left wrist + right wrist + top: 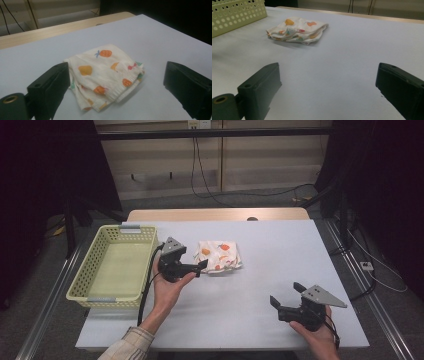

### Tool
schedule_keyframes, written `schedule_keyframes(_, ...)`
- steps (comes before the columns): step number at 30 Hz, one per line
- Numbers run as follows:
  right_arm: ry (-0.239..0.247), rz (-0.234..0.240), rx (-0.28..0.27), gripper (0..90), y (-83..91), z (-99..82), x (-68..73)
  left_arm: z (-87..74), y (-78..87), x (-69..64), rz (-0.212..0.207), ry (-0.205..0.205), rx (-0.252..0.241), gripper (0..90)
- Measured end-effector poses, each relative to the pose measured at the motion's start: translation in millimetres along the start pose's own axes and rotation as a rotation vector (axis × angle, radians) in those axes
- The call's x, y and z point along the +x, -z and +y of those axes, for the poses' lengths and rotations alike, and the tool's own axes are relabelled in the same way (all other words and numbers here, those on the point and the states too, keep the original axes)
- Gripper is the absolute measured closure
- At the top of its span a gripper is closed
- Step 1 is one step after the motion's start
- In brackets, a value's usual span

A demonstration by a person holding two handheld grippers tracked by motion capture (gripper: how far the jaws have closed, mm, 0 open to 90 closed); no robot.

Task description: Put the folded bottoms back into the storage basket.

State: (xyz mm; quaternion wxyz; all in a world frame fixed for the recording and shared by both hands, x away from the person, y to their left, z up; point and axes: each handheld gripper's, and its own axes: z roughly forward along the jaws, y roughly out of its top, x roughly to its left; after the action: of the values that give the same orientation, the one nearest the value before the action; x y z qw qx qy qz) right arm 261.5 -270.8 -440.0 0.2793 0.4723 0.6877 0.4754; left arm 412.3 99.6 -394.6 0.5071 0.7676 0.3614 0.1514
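A folded white cloth (219, 256) printed with orange fruit lies on the pale table, a little left of centre. My left gripper (201, 268) is open just left of it, its jaws pointing at the cloth's near-left corner without touching. In the left gripper view the cloth (106, 75) lies between and just beyond the spread jaws of the left gripper (117, 87). My right gripper (286, 295) stands open over bare table at the front right, empty. From the right gripper view the cloth (297, 30) lies far ahead, and the right gripper (328, 92) has its jaws wide apart.
A yellow-green perforated basket (113, 265) stands empty at the table's left side, right behind my left hand; its wall (234, 15) appears at the top left of the right gripper view. A wooden strip (217, 214) runs along the table's far edge. Cables hang behind.
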Motion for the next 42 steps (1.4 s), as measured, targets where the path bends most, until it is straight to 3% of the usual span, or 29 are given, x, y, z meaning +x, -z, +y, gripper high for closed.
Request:
schedule_keyframes(3,0.001,0.001,0.001,5.6,0.0,0.0,0.0,2.0,-7.5,3.4,0.042,-0.003,0.007,8.5)
schedule_keyframes(6,-0.002,-0.001,0.005,5.6,-0.3,-0.1,0.2,6.6,-18.7,13.3,0.067,0.032,0.011,9.0)
schedule_keyframes(9,-0.002,0.000,0.005,5.6,-0.3,-0.2,0.1,8.4,-23.3,15.5,0.064,0.047,0.016,8.0)
schedule_keyframes(10,-0.003,0.001,0.005,5.6,-0.6,-0.2,-0.2,9.9,-27.3,16.6,0.080,0.032,0.021,8.1)
schedule_keyframes(12,-0.003,-0.001,0.008,5.6,-0.7,-0.2,0.0,10.0,-31.1,18.9,0.092,0.041,0.023,8.5)
schedule_keyframes(15,-0.002,0.000,0.006,5.6,-0.2,-0.2,0.5,8.7,-35.5,22.7,0.089,0.065,0.034,8.4)
schedule_keyframes(18,-0.002,-0.001,0.008,5.6,-0.3,-0.3,0.6,4.3,-45.2,29.4,0.090,0.097,0.092,8.9)
schedule_keyframes(20,-0.003,0.000,0.010,5.6,-1.1,-0.4,0.5,2.0,-51.0,31.9,0.106,0.100,0.106,9.5)
schedule_keyframes(24,0.000,0.002,0.012,5.6,-1.6,-0.6,0.1,4.1,-58.3,34.3,0.085,0.111,0.139,13.2)
schedule_keyframes(27,-0.001,0.002,0.014,5.5,-1.8,-0.6,0.2,6.1,-63.4,34.5,0.114,0.103,0.122,14.9)
schedule_keyframes(29,0.001,0.002,0.011,5.4,-1.3,-0.6,0.7,4.2,-68.2,37.1,0.107,0.117,0.133,15.5)
schedule_keyframes(34,0.000,0.005,0.014,5.4,-1.3,-0.7,0.4,-4.3,-81.0,42.8,0.092,0.127,0.190,20.8)
schedule_keyframes(42,0.004,0.003,0.022,5.4,-2.5,-1.1,0.7,-8.0,-89.0,50.5,0.078,0.145,0.227,36.7)
